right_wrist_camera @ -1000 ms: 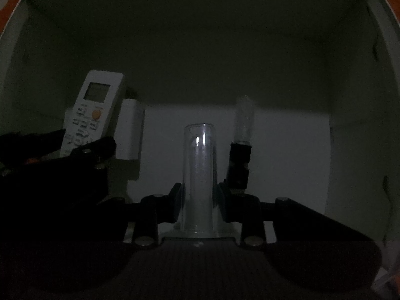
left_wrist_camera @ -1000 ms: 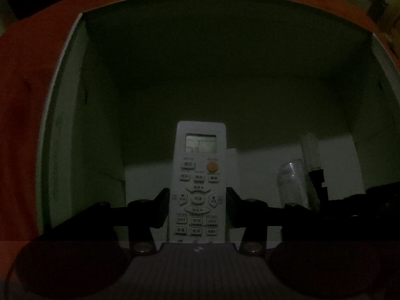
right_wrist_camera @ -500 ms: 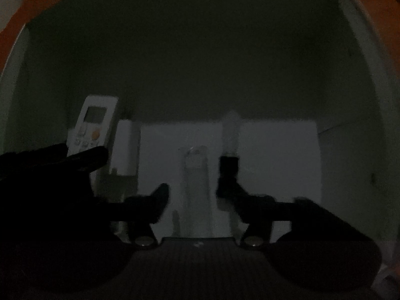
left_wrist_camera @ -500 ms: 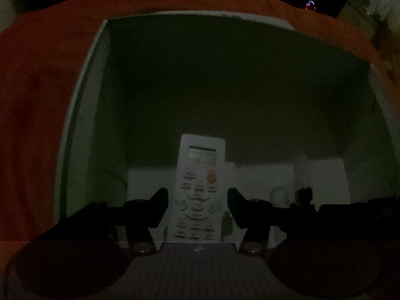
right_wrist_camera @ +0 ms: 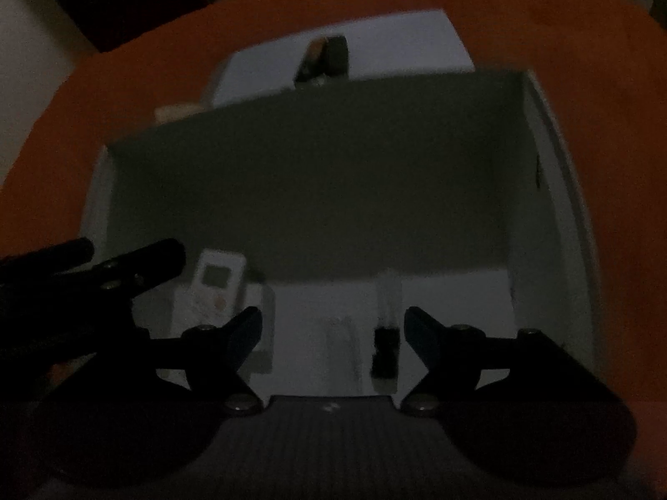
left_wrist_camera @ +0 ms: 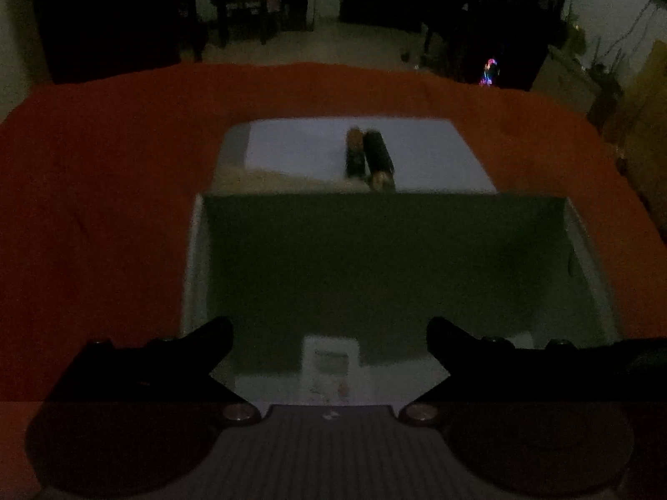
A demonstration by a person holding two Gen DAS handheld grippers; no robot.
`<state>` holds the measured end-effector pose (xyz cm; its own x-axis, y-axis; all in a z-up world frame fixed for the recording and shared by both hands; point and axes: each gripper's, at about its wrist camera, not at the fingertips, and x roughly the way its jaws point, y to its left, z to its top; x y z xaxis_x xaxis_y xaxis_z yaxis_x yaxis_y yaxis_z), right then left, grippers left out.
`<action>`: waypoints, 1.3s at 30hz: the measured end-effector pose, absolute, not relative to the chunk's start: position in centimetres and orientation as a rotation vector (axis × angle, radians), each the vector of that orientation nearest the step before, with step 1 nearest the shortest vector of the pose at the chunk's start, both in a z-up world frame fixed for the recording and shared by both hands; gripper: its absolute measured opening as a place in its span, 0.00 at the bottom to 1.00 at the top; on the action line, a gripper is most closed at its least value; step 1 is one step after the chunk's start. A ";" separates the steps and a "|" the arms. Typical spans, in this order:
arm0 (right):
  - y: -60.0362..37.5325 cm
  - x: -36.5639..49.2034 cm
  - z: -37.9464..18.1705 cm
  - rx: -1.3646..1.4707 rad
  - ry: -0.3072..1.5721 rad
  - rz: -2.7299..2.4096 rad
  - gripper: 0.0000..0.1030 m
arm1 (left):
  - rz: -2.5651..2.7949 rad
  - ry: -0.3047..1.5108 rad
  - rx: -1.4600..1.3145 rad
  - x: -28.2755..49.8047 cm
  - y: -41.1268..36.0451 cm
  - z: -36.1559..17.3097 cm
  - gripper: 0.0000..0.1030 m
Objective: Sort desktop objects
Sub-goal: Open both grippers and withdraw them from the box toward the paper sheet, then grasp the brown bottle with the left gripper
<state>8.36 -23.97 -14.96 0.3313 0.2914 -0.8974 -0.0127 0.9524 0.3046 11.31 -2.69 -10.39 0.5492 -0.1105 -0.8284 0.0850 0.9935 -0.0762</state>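
Both grippers hang over a deep white box [left_wrist_camera: 592,275] that stands on an orange cloth [left_wrist_camera: 104,208] in very dim light. The left gripper [left_wrist_camera: 329,346] has its jaws spread wide, having just been opening, and nothing sits between its black fingers [left_wrist_camera: 208,346]; below the gap, on the floor of the box near the left wall, lies a white remote control [left_wrist_camera: 331,368] with its display end toward the far wall. In the right wrist view that remote control [right_wrist_camera: 214,287] lies at the left of the box floor, beside a pale block whose kind cannot be made out. The right gripper [right_wrist_camera: 333,333] also stands with its jaws apart, likewise just opened, and its pads touch nothing. On the box floor below that gap lies what looks like a clear plastic tube [right_wrist_camera: 342,341], faint and blurred, and just to its right a slim item with a black middle and a pale tip [right_wrist_camera: 385,333] lies parallel to it, pointing at the far wall. Beyond the far wall of the box, a second white tray [left_wrist_camera: 437,146] rests on the cloth and holds two dark cylinders [left_wrist_camera: 369,154] side by side, touching, near its middle.
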 end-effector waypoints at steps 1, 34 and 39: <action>-24.1 8.6 -14.1 0.266 1.205 0.208 0.76 | -0.114 0.977 -0.034 11.9 -2.4 -10.0 0.98; -28.2 26.8 -10.7 0.468 1.095 0.220 0.74 | -0.084 0.984 -0.079 31.8 -0.3 -9.1 0.85; -27.2 30.1 -13.1 0.447 1.140 0.180 0.66 | -0.091 1.016 -0.072 34.2 -1.3 -11.2 0.83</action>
